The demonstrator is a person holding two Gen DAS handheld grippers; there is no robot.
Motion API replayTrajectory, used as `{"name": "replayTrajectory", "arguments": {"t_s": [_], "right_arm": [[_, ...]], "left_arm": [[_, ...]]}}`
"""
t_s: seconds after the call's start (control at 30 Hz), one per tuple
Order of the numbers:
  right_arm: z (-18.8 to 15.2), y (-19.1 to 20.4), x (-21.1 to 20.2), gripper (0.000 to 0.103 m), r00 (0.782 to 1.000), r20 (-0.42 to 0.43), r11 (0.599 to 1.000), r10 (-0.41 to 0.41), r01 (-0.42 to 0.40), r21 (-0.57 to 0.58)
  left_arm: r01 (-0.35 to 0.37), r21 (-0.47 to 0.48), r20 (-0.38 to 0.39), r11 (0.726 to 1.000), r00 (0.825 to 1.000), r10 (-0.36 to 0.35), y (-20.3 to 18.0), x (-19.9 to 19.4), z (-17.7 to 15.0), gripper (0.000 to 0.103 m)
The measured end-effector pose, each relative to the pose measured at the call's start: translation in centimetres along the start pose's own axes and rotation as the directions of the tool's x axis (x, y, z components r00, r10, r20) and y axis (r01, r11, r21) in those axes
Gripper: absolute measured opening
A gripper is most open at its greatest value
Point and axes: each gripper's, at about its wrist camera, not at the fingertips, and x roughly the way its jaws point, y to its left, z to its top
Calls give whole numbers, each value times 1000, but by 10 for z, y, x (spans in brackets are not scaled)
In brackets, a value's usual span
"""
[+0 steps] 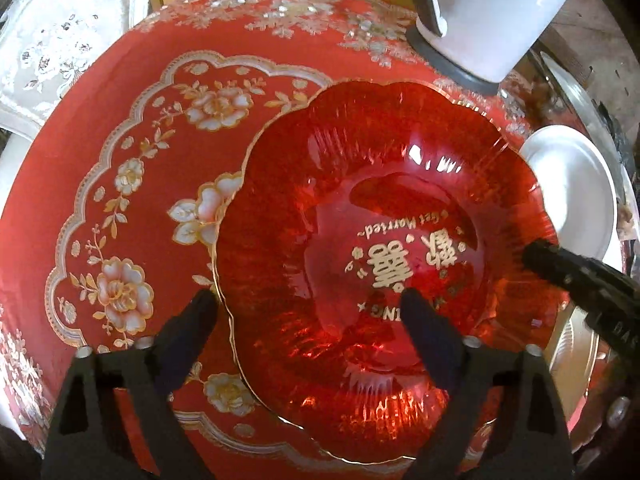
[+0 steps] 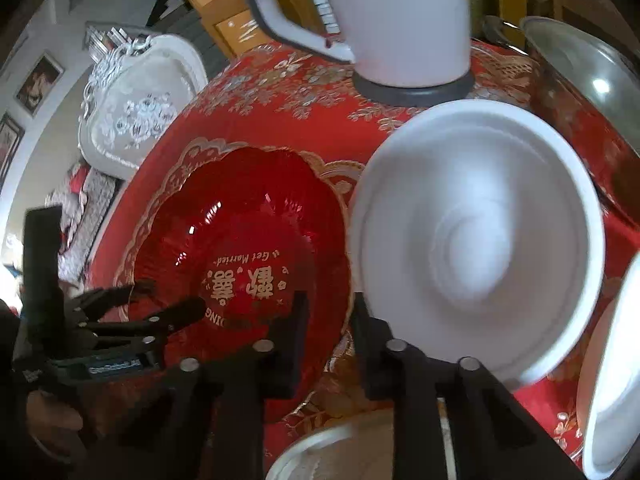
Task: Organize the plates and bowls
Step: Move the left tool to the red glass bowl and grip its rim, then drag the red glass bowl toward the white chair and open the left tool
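red glass bowl (image 1: 384,248) sits on the red tablecloth (image 1: 120,128), just beside the white jug (image 1: 492,12). left gripper (image 1: 308,312) spread wide, straddling its near rim. right gripper (image 2: 330,316) narrow, apparently empty. risk: slick glass slipping, knocking white bowl (image 2: 476,236).

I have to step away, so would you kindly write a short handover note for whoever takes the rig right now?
Left gripper: open, fingers straddling the near rim of the red bowl, not yet closed on it.
Right gripper: open; its left finger is over the red bowl's right rim and its right finger sits at the white bowl's near edge. It grips nothing.
Both bowls sit side by side on the red cloth, white to the right. More white dishes show at the right and near edges.
Done: no stacking visible yet.
Left: probably grip a bowl and group it with its like.
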Motion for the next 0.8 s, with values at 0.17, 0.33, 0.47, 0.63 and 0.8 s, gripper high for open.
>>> {"name": "replayTrajectory", "arguments": {"t_s": [0.17,0.33,0.47,0.63,0.8], "right_arm": [[-1,-1,-9,10,1000,10,1000,0,0,20],[-3,-4,-15,10,1000,9,999,-3,2,55],[-8,0,-29,10,999,22,996,32,-34,79],[-20,18,-47,10,998,42,996,40,-43,77],[-45,44,-65,12,997,57,995,59,-63,74]], "left_arm": [[11,2,-7,1000,1000,-11,-2,-2,-1,59],[-22,14,-17,1000,1000,23,-2,-2,-1,36],[14,-15,-30,1000,999,-14,12,-7,-4,29],[9,-6,-10,1000,1000,-9,18,-25,-11,29],[-28,10,24,1000,999,27,34,-54,-20,29]]}}
